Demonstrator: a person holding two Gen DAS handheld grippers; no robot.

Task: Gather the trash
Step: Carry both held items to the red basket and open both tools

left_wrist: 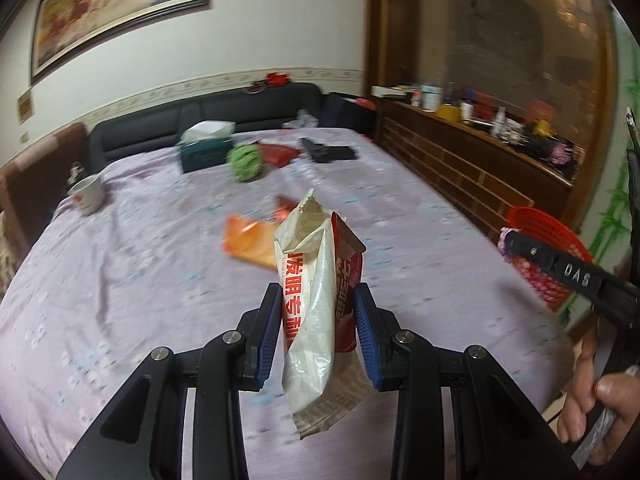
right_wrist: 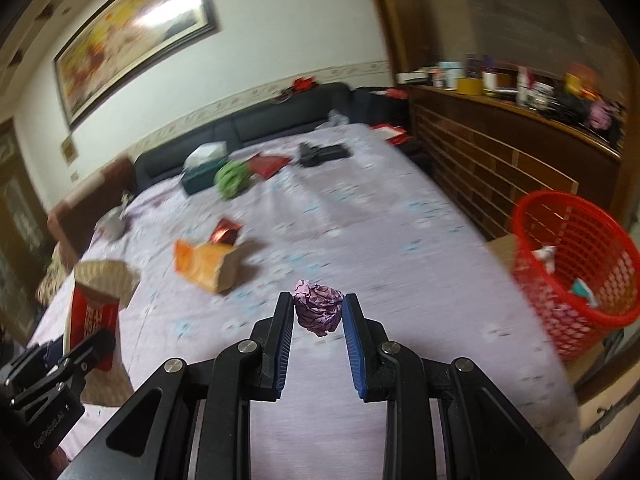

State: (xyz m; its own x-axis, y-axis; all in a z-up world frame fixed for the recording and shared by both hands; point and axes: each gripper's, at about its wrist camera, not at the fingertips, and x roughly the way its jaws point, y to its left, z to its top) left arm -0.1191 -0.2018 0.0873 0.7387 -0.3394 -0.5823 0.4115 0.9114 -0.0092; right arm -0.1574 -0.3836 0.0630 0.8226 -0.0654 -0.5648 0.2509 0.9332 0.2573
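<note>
1. Left wrist view: left tool (left_wrist: 316, 328), ribbed blue pads on black fingers, clamped on a crinkled white-and-red snack wrapper (left_wrist: 316, 296). Wrapper's long axis roughly upright, torn mouth up and tilted slightly left, twisted lower end hanging under the pads. Held above a surface draped in soft lilac patterned cloth (left_wrist: 120, 280).
2. Same view, beyond: flattened orange packet (left_wrist: 250, 244), fuzzy green ball (left_wrist: 245, 162), teal tissue box (left_wrist: 206, 152), white mug (left_wrist: 87, 194). At right edge, red mesh basket (left_wrist: 540, 226) behind the other tool's black finger.
3. Right wrist view: right tool (right_wrist: 318, 312) pinched on a crumpled purple paper ball (right_wrist: 318, 308), rounded, creased, no clear long axis, held at the fingertips above the cloth.
4. Same view: round latticed plastic basket at right, beside the surface, scraps inside; wrapper upright at far left.
</note>
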